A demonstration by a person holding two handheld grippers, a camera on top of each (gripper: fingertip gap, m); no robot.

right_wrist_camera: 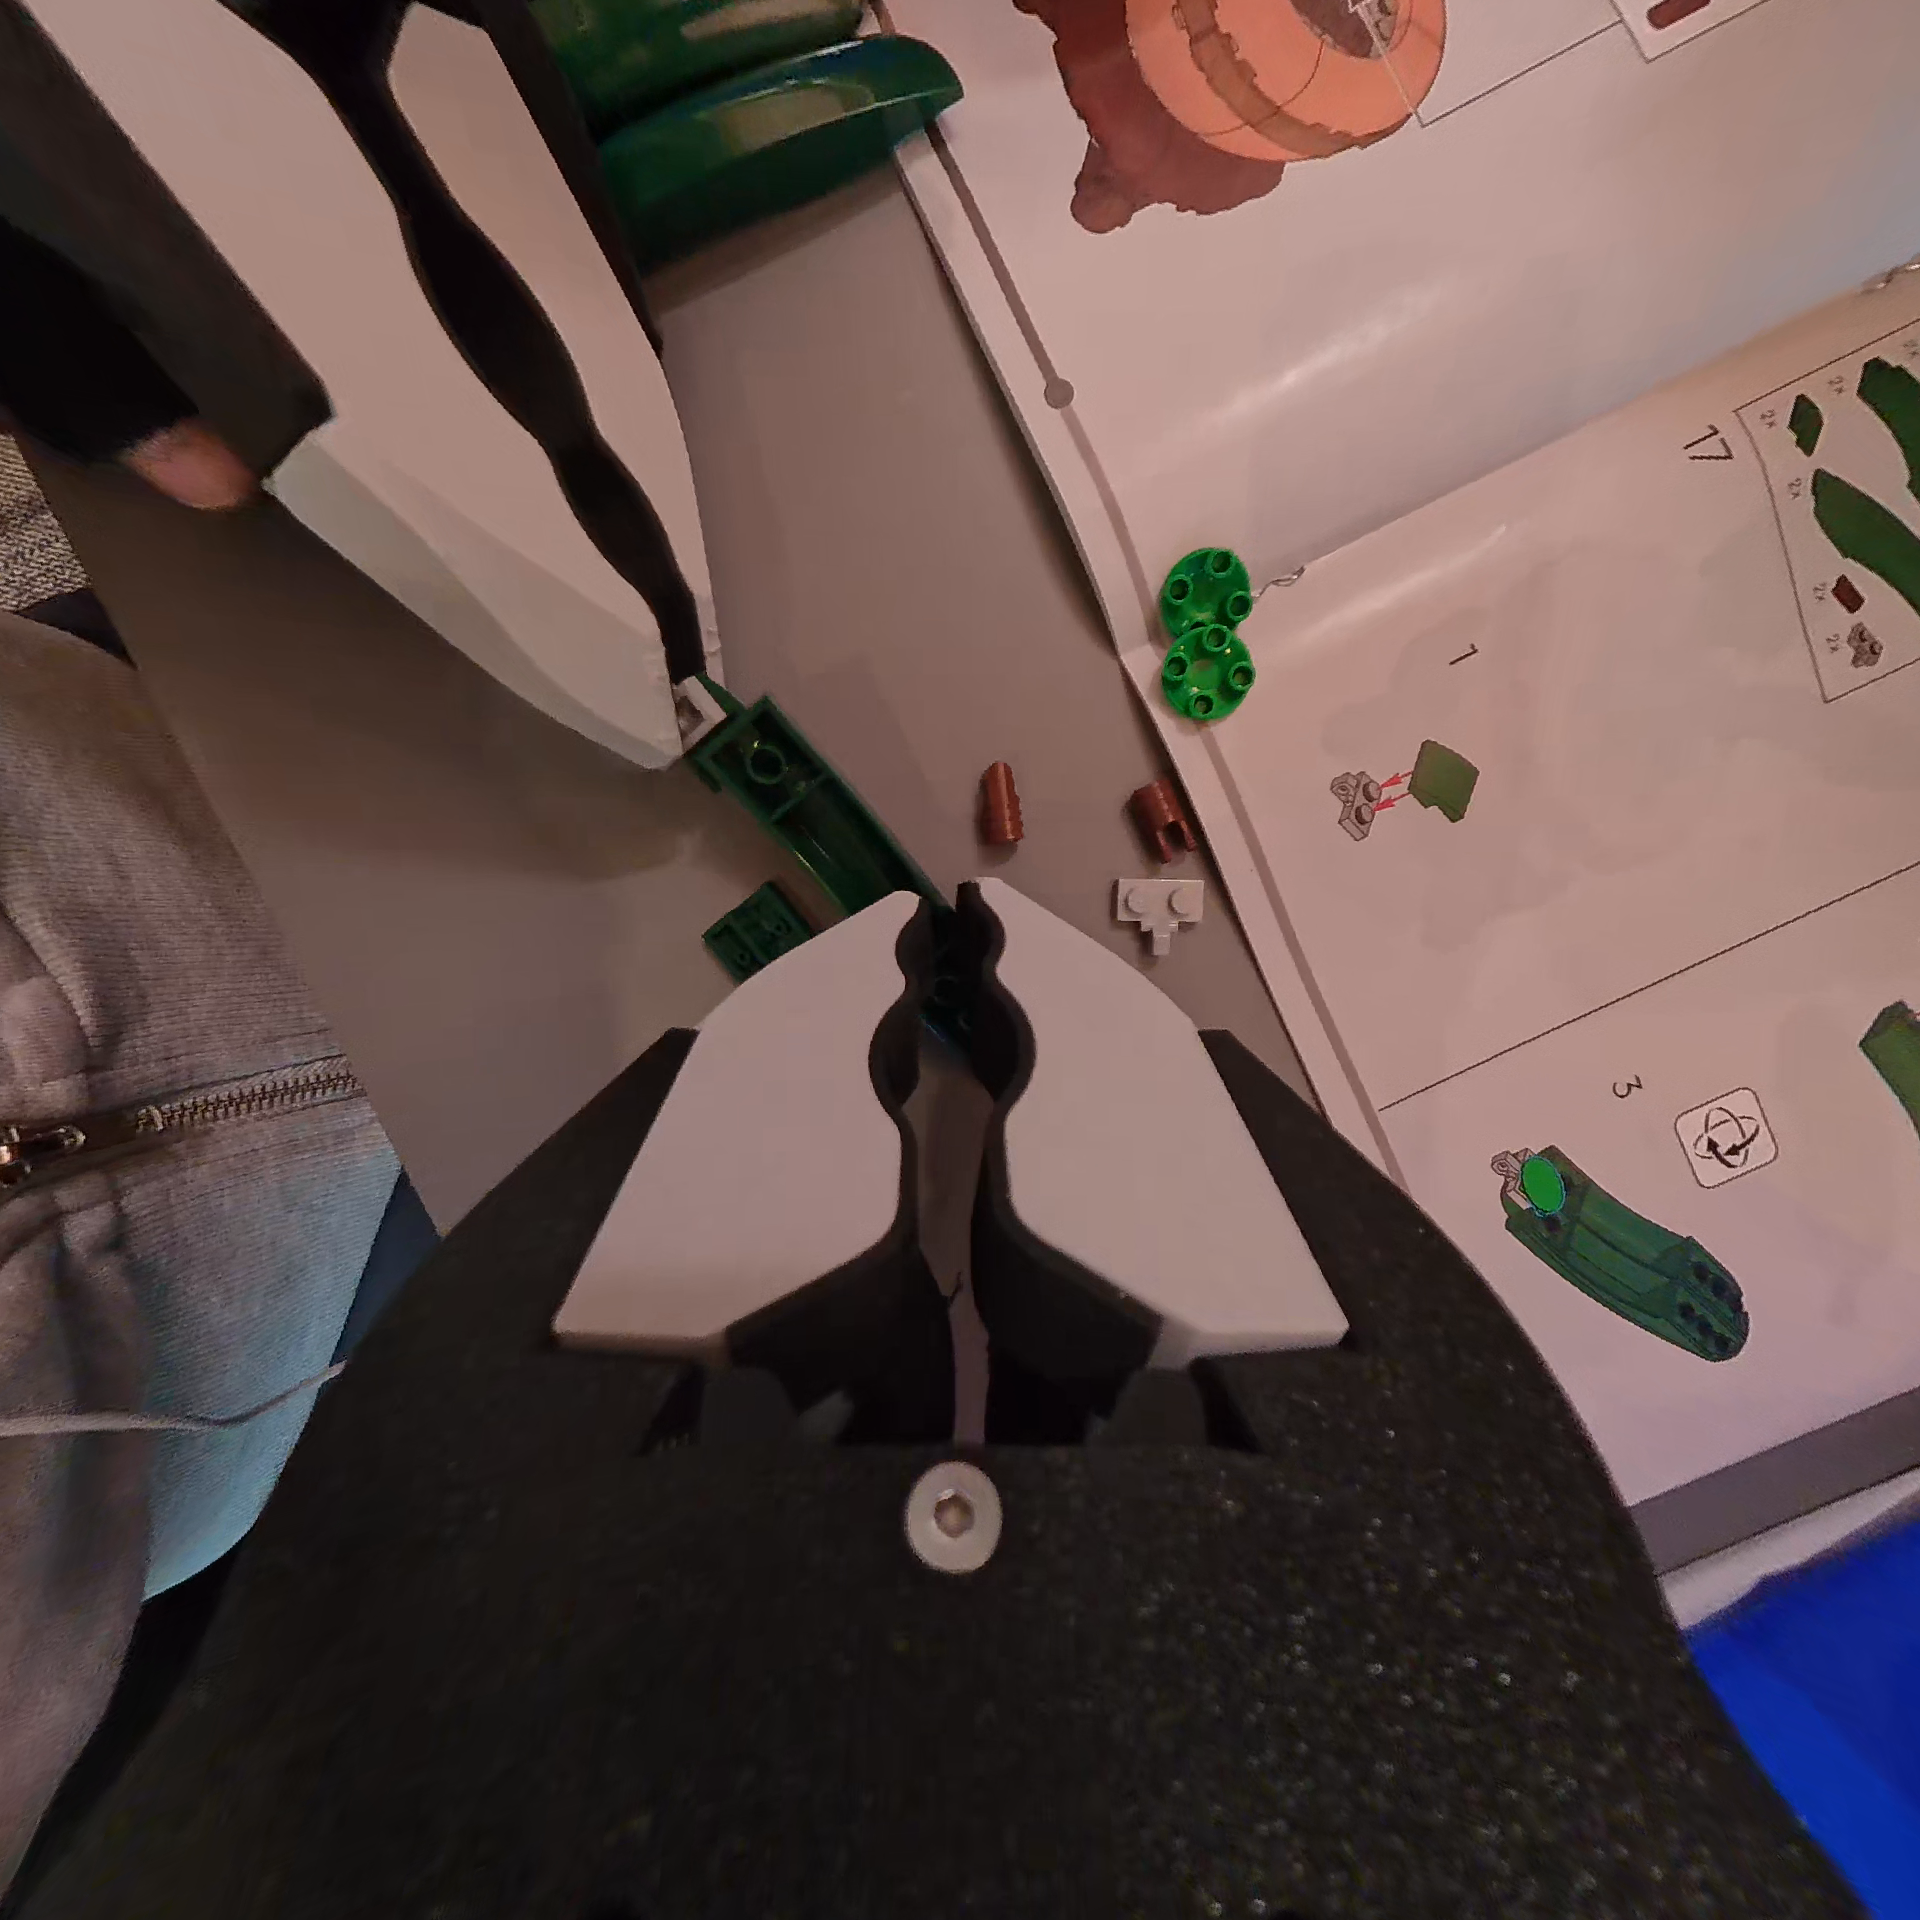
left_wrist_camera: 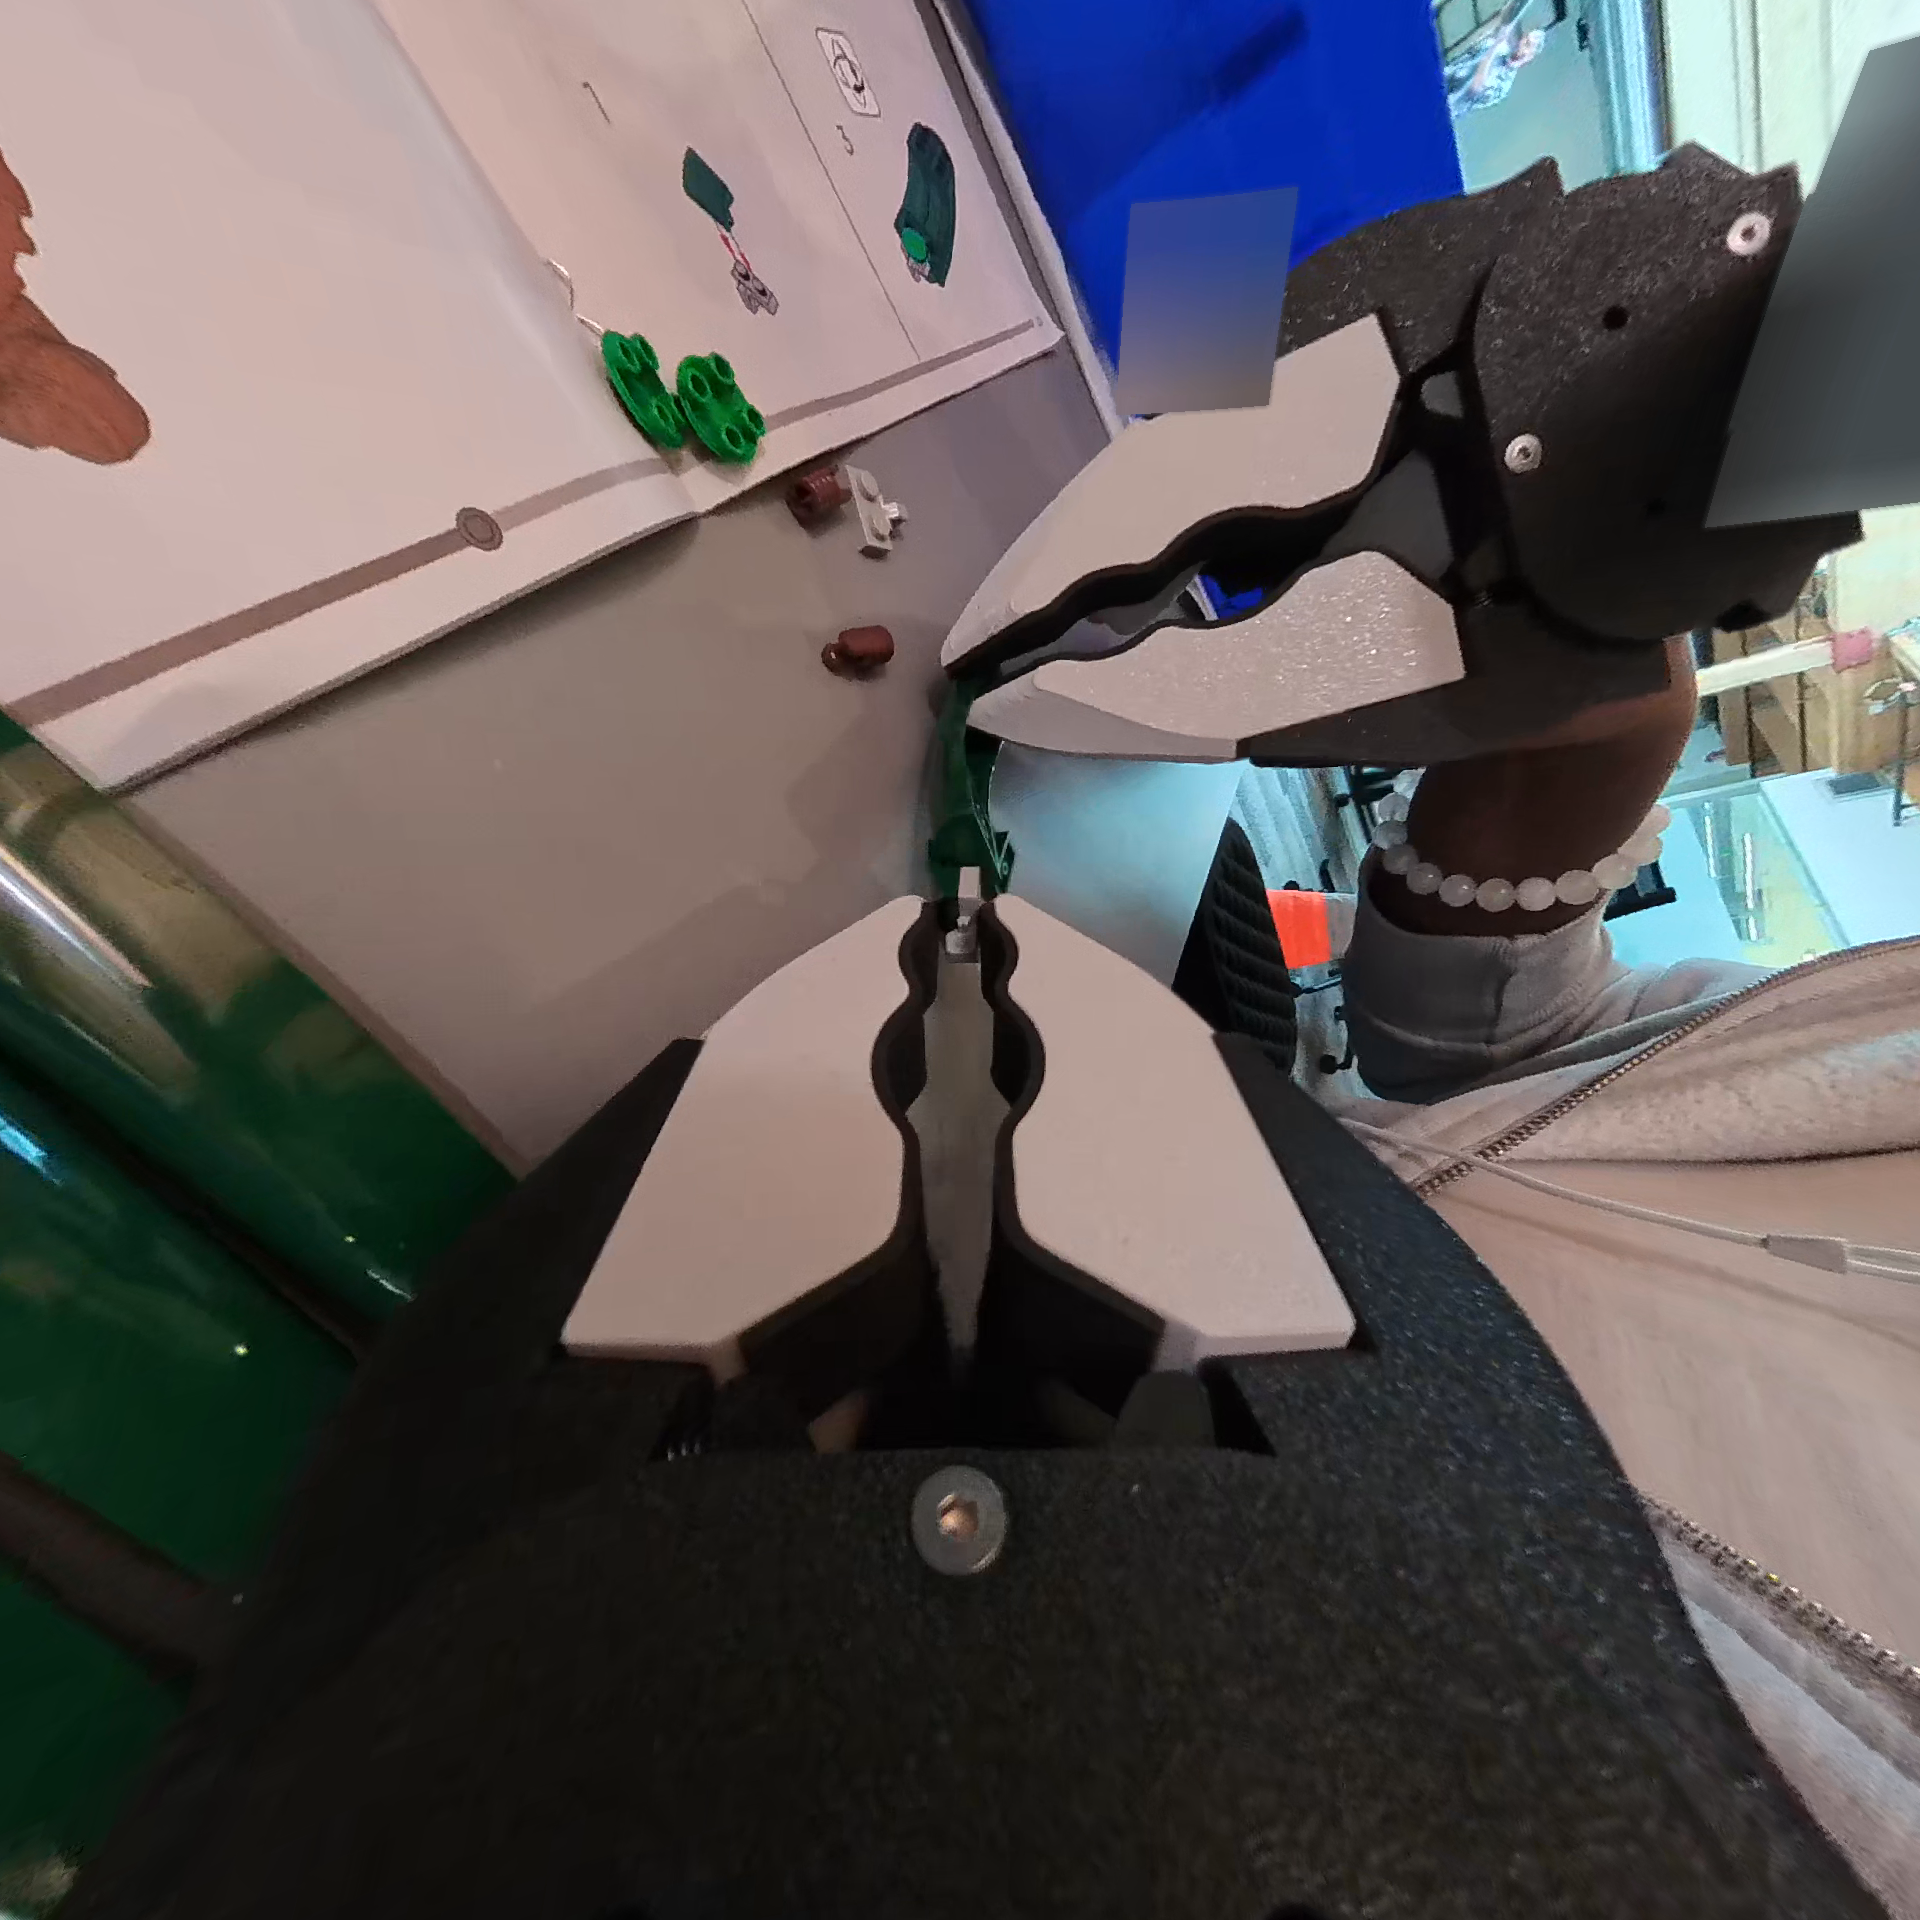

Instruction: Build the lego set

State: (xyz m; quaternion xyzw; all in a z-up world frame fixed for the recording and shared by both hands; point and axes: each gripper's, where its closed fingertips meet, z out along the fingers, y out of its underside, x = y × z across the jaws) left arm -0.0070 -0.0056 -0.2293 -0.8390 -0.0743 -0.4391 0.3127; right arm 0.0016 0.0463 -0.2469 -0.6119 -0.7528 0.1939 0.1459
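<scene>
While both tools are clamping down, the left tool (left_wrist_camera: 961,914) is pinching a small grey bracket piece (left_wrist_camera: 961,935) against one end of a dark green curved piece (right_wrist_camera: 805,805), and the right tool (right_wrist_camera: 951,914) is gripping that piece's other end above the grey counter (right_wrist_camera: 894,520). Judging by the open instruction booklet (right_wrist_camera: 1455,883), the bracket is being joined to the curved piece; next comes firm, aligned pressing. Two green round plates (right_wrist_camera: 1205,634), two brown pieces (right_wrist_camera: 1003,800) and another grey bracket (right_wrist_camera: 1158,902) are lying nearby.
</scene>
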